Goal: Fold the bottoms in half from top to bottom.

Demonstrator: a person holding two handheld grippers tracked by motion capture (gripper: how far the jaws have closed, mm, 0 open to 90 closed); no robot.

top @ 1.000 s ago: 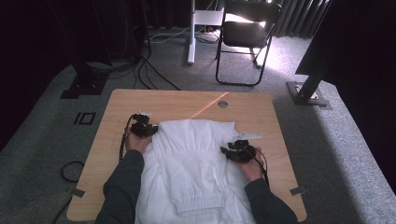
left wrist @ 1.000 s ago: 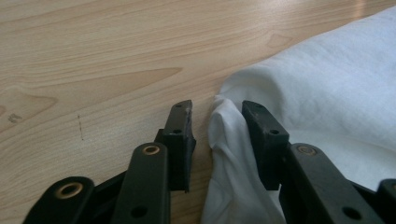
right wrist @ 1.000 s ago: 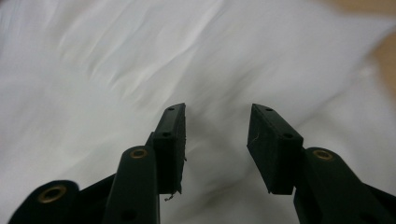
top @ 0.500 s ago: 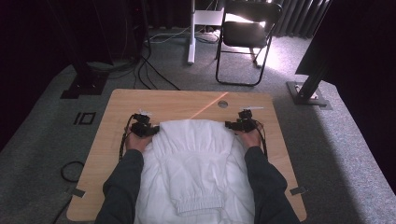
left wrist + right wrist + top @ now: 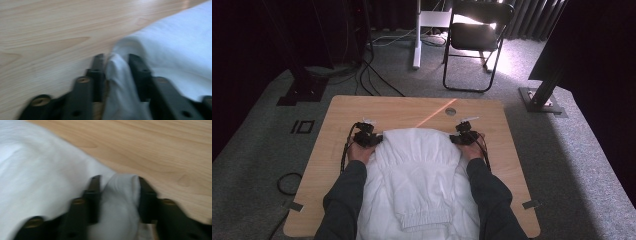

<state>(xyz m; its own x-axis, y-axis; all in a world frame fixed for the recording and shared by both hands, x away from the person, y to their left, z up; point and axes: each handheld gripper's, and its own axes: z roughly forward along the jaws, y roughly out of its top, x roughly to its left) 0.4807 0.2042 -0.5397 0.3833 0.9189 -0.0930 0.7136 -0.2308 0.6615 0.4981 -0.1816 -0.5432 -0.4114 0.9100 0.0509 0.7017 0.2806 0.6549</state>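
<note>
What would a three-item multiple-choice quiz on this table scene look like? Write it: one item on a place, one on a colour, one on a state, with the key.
1. Where does the garment lie?
A. on the wooden table
B. on the chair
C. on the carpet

2. What colour is the garment?
A. black
B. red
C. white

3. What are the left gripper and right gripper doing?
A. hanging above the table
B. each pinching a fold of the garment
C. holding a cable

Key: 1 A, the high view shows it spread on the tabletop. 2 C, it is white in every view. 3 B, cloth bunches between both pairs of jaws, which have just been closing.
</note>
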